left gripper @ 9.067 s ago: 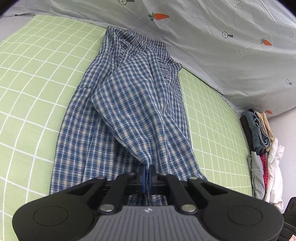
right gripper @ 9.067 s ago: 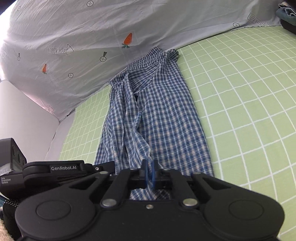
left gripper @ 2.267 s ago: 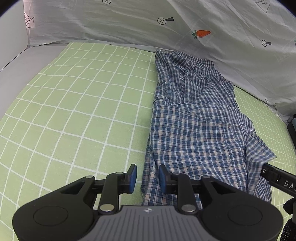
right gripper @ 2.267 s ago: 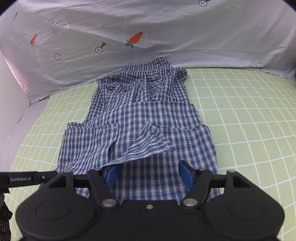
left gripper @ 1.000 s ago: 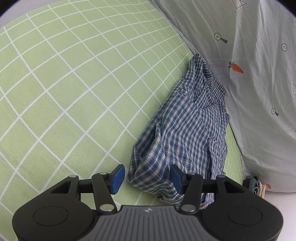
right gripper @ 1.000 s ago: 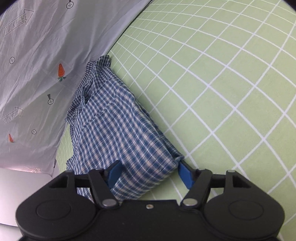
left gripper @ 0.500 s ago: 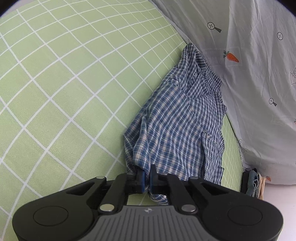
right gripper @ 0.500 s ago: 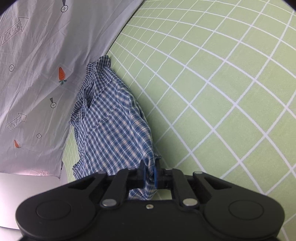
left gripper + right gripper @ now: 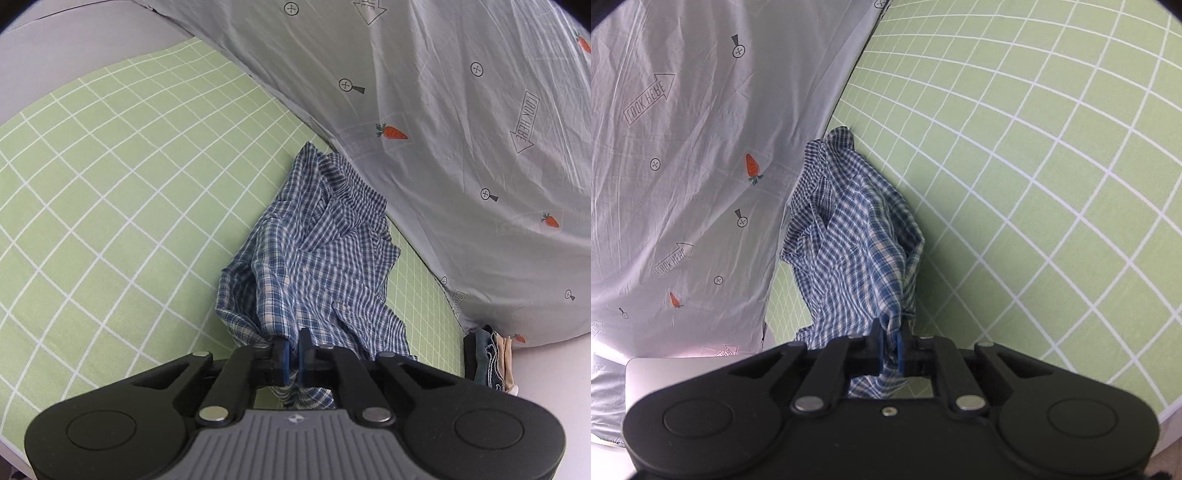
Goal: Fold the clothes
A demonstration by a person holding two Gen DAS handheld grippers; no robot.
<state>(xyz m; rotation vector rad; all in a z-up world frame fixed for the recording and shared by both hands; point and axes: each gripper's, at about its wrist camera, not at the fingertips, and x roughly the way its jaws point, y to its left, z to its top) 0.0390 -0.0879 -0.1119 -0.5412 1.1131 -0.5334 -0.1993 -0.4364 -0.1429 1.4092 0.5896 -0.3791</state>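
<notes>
I have a wide stretch of bare green grid sheet on the bed to the left of the blue plaid shirt in the left wrist view, and an even bigger stretch to its right in the right wrist view. The tight side is the far one: the shirt's collar end lies right against the grey carrot-print cloth that rises behind the bed, so I see little room there. The bed's near edge shows at the lower right of the right wrist view.

A small stack of folded clothes sits at the far right corner, cut off by my left gripper's body; I cannot make out what the items are. The shirt's lower hem is hidden behind both gripper bodies. A pale box-like thing at the lower left of the right wrist view is too washed out to identify.

My left gripper points down at a slant, its fingers closed nearly together, pinching a bunched edge of the shirt. My right gripper is tilted down likewise, and its fingers are clamped on the opposite edge. Both pairs have just been closing, with cloth between them. The near part of the shirt hangs lifted from the sheet in loose folds.
</notes>
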